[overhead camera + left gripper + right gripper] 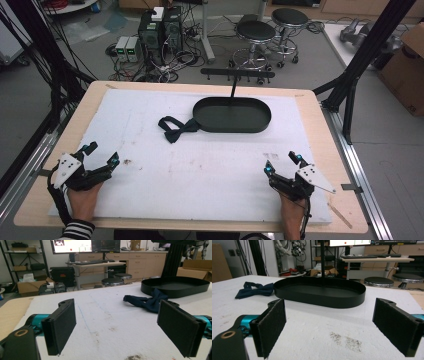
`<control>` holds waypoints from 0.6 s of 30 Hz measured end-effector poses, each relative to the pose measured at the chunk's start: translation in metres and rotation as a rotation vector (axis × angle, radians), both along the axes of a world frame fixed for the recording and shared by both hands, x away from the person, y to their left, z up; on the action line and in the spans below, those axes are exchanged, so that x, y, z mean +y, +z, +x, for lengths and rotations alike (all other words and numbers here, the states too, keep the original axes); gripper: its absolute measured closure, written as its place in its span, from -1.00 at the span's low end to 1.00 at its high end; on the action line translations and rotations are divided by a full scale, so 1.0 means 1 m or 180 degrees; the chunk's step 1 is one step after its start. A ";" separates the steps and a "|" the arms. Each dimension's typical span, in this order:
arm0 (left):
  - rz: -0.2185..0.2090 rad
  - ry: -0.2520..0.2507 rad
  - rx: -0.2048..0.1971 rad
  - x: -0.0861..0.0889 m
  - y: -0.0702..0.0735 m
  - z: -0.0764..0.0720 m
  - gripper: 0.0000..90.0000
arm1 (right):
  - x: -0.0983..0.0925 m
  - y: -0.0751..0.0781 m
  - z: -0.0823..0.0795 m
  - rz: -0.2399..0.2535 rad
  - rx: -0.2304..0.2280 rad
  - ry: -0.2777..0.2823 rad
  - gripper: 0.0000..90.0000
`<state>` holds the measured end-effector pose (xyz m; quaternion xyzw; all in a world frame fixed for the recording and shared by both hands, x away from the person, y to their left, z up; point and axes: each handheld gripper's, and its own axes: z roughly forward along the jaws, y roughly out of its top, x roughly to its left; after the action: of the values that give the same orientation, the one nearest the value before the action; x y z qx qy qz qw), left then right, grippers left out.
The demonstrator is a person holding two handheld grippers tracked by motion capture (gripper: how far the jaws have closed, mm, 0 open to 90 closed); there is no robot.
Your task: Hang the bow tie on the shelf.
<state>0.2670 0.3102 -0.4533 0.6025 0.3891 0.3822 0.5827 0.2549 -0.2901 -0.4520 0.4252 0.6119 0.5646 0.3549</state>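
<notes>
A dark navy bow tie (177, 128) (147, 301) (254, 290) lies flat on the white mat, just left of an oval black tray (232, 115) (175, 286) (319, 293) with a thin upright post. My left gripper (102, 154) (120, 327) rests near the mat's front left, open, with nothing between its jaws. Near the front right my right gripper (282, 161) (334, 327) rests too, its jaws wide open and empty. Both are well short of the bow tie and tray.
The white mat (200, 165) covers a wooden table (330, 150). A black rail on the tray's post (237, 73) hangs over the far edge. Black frame struts (360, 60) stand at the right, cables at the left.
</notes>
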 end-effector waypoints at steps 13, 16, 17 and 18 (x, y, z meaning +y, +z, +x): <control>0.0010 0.0045 0.0050 0.000 0.001 0.001 -0.65 | -0.001 0.000 0.000 0.0019 -0.0015 -0.0003 -0.76; 0.0007 0.0042 0.0056 0.000 0.001 0.002 -0.65 | -0.001 0.000 0.000 0.0023 -0.0026 0.0002 -0.76; 0.0004 0.0042 0.0061 0.000 0.001 0.002 -0.65 | -0.001 0.000 -0.001 0.0022 -0.0033 0.0000 -0.76; 0.0002 0.0045 0.0066 0.000 0.001 0.002 -0.65 | -0.001 0.000 -0.001 0.0014 -0.0044 0.0001 -0.76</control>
<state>0.2688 0.3098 -0.4526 0.6039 0.3992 0.3801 0.5757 0.2541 -0.2910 -0.4523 0.4219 0.6083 0.5689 0.3582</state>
